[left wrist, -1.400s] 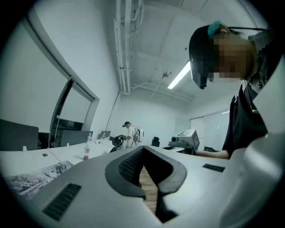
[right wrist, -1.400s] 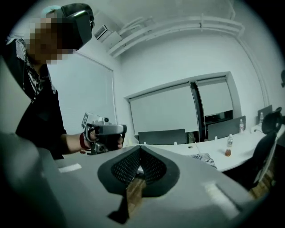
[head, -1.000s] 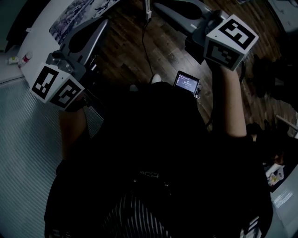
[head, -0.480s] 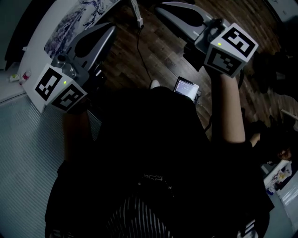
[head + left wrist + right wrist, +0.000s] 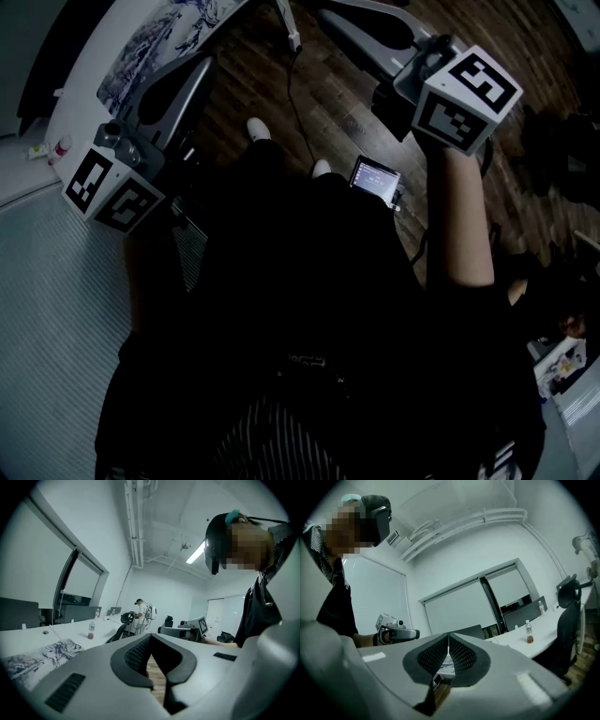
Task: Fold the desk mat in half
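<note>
The left gripper (image 5: 149, 637) and the right gripper (image 5: 448, 637) are both held out in the air over the wooden floor (image 5: 328, 103), each with its jaws closed together at the tips and nothing between them. The patterned desk mat (image 5: 141, 42) lies flat on the white table (image 5: 80, 94), apart from both grippers. Further along that table stands a small clear bottle (image 5: 91, 630) — its lower part looks reddish-brown.
</note>
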The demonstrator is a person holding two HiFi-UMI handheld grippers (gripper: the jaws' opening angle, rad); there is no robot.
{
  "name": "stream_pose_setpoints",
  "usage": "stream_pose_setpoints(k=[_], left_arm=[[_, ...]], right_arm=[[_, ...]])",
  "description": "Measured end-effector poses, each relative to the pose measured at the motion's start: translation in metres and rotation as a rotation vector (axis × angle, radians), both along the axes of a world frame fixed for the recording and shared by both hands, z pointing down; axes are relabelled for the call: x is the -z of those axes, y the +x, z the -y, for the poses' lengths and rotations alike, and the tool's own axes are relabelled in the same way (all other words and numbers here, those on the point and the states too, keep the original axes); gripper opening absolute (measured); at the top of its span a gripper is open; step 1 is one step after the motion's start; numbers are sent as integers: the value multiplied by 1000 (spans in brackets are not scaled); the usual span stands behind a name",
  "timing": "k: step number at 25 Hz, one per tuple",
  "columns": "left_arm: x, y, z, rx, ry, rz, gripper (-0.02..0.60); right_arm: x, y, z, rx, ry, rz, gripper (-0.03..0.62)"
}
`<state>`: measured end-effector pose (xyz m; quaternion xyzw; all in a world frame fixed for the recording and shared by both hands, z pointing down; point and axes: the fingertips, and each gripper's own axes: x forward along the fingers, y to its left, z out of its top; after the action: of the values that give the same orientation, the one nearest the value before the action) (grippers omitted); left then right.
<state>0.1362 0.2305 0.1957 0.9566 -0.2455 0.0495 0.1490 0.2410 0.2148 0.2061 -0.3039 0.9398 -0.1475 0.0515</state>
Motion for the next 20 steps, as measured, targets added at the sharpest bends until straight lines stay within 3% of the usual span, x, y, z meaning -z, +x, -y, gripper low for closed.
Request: stream_pose_setpoints(k=[6,10,15,20], left_arm=[[-2,5,21,-37,13,2,8],[32,-12,51,13,125,-96,8],[17,-25,85,5,81,-77,8],[15,-22,100,-83,53,-126,8]], right_arm=[[-2,-4,18,16,-21,-6,2],[6,-8,31,29,-20,20,2],[0,-23,52,35,-43,44,2],[17,-56,83,38,-29,53,2]])
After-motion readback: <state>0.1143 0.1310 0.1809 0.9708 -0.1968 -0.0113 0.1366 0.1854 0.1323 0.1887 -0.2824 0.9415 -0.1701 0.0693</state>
